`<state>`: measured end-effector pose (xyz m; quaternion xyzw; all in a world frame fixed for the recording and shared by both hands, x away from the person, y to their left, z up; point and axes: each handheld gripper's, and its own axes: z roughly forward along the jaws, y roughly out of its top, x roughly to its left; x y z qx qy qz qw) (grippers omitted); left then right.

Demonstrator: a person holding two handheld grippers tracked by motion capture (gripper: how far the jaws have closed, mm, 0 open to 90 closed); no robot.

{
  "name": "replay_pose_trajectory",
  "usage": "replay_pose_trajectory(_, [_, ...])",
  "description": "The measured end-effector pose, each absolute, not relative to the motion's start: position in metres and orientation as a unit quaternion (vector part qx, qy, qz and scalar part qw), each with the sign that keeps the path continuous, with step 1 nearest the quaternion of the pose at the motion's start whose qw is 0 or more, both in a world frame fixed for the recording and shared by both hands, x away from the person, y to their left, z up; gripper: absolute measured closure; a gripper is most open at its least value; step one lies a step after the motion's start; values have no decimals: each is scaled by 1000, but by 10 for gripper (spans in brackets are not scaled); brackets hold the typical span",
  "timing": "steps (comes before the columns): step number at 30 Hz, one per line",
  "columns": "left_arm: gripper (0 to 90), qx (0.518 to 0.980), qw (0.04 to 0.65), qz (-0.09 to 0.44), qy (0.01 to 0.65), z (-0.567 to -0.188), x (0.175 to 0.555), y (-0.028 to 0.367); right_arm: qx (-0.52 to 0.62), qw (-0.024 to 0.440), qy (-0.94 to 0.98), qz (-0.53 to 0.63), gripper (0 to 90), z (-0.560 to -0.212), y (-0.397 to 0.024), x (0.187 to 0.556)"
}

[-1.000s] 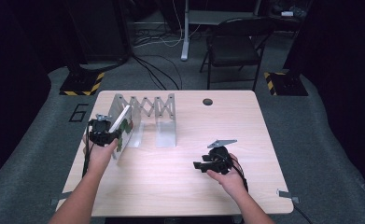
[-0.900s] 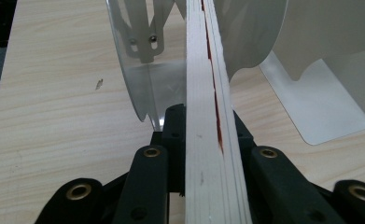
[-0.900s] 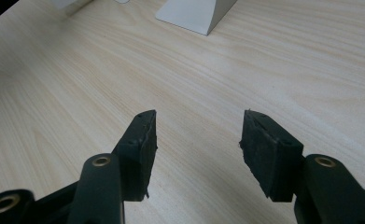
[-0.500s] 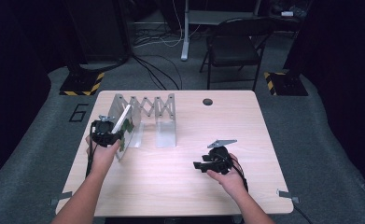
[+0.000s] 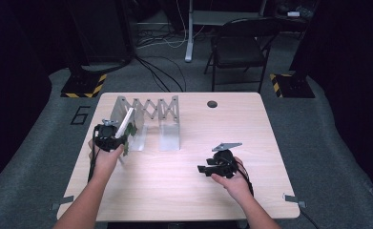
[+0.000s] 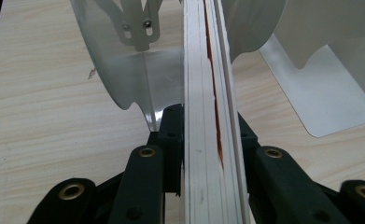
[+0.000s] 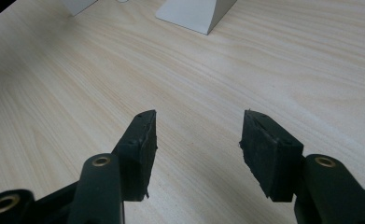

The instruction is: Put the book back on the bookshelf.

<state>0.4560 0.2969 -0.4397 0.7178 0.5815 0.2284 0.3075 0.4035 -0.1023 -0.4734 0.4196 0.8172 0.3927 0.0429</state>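
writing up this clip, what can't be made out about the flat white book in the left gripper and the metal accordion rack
- Thin white book, left gripper view: cover unseen, edge-on; far end cut off by the top edge.
- High view: book too small to read.
- Expanding silver metal rack, high view: which slot the book enters, hidden by the left gripper.

Thin white book [image 6: 208, 116], tilted, edge-on

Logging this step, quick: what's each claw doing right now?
Left claw: closed on a thin book, held at the metal rack.
Right claw: open, empty, over the table.
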Motion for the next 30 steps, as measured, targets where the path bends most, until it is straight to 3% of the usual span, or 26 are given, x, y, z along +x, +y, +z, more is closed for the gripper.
replay_pose_trajectory(30, [517, 725, 320, 214, 571, -438, 431, 300, 416, 42, 820, 390, 453, -475, -100, 404])
